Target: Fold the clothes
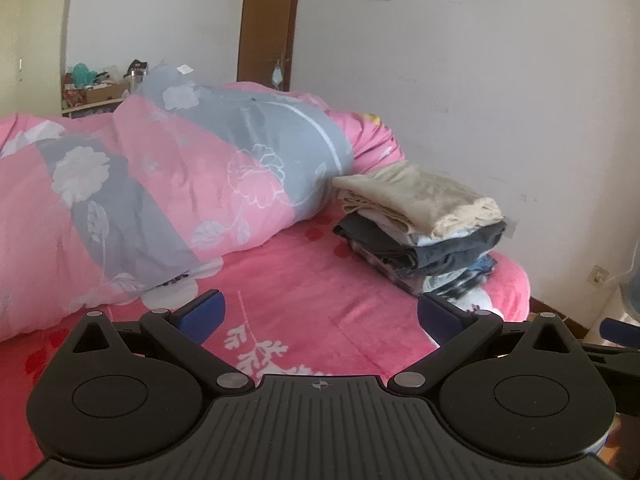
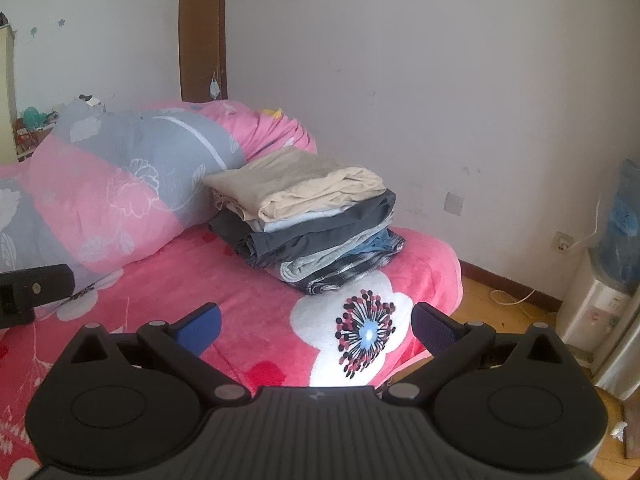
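Folded clothes (image 2: 304,220) sat in one neat stack on the far right part of the bed (image 2: 248,320), near the white wall (image 2: 440,80). A beige garment (image 2: 296,184) lay on top, with dark grey, pale blue and plaid pieces layered beneath it. Just left of the stack, a rolled quilt (image 1: 160,200) in pink and grey with white flowers lay across the bed, its end touching or nearly touching the stack's left side. The bed cover was bright pink plush with a large white flower (image 2: 356,328) printed near its right corner, on the near side of the stack. The left gripper (image 1: 320,318) hovered over the near part of the bed, its jaws spread wide apart with nothing between them. The right gripper (image 2: 316,328) hung likewise above the white flower, jaws wide apart and empty, well short of the stack. Each gripper's blue pads (image 1: 202,312) were bare. In the right wrist view, part of the left gripper's black body showed at the left edge. A water dispenser (image 2: 608,272) stood on the wooden floor (image 2: 500,308) at the far right, and a brown door (image 2: 202,32) stood behind the quilt.
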`<state>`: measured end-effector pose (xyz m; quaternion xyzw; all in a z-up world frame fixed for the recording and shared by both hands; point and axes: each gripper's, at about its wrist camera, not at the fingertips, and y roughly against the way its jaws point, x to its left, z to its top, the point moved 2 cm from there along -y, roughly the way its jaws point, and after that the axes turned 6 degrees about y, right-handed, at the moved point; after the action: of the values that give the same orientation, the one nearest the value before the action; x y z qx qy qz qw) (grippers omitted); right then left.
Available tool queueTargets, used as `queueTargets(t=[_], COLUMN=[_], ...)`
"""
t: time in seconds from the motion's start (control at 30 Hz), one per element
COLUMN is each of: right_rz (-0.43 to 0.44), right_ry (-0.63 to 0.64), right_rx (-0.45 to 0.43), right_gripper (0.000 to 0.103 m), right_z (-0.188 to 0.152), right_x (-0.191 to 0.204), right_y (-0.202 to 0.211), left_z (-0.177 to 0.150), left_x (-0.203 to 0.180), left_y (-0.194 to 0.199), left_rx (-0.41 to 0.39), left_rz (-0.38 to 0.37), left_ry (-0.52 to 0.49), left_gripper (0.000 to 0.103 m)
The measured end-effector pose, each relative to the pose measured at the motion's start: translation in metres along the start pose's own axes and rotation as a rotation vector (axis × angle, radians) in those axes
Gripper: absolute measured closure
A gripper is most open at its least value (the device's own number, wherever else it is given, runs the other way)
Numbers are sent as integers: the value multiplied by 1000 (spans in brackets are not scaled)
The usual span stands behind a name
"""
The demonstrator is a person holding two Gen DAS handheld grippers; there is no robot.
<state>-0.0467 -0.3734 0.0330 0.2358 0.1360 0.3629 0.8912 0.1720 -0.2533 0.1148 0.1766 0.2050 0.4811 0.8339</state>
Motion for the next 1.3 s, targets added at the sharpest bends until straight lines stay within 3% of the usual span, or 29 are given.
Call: queueTargets(t=[1.3], right_rz=[15], right_ry=[-13], right_rx=[-7], right_gripper=[0], right_z=[10], right_x=[3], right_y=[4], left_z=[5], left_x=[3], left_y=[5], left_rx=[-16], left_rz=[4], left_ry=[2], left_gripper=[0])
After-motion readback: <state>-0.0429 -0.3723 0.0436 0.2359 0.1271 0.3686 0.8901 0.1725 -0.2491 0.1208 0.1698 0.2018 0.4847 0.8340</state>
